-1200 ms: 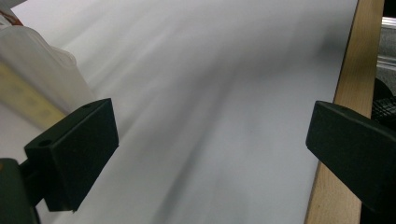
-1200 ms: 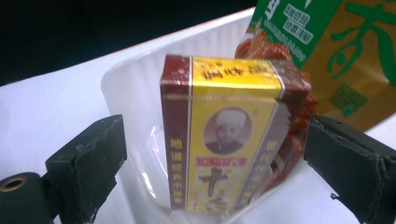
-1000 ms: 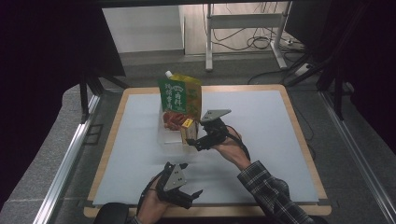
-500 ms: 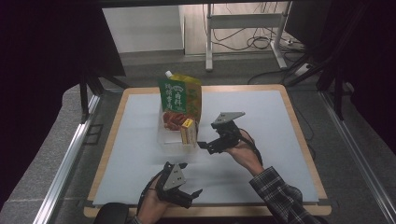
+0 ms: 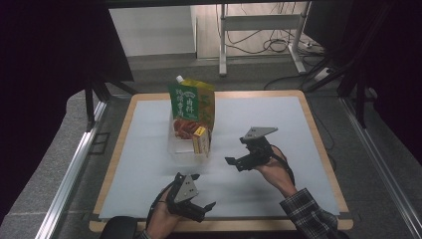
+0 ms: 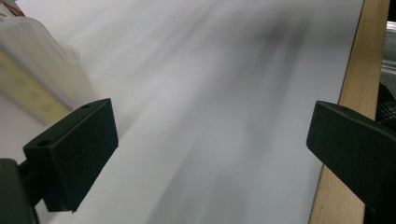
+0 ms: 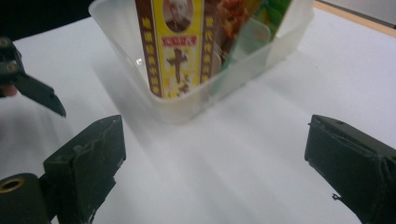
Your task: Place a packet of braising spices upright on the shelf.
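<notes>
High view: the clear tub (image 5: 186, 144) of packets sits centre-table, the right gripper (image 5: 238, 160) empty at its 4 o'clock, the left gripper (image 5: 205, 208) near the front edge.

Left gripper view: its jaws gape over bare mat.

Right gripper view: jaws wide; a careless nudge could topple the upright yellow box (image 7: 176, 44).

My see-through tub (image 5: 181, 147) sits mid-table, holding a yellow box (image 5: 200, 140) upright and a green pouch (image 5: 191, 102) behind the box.
</notes>
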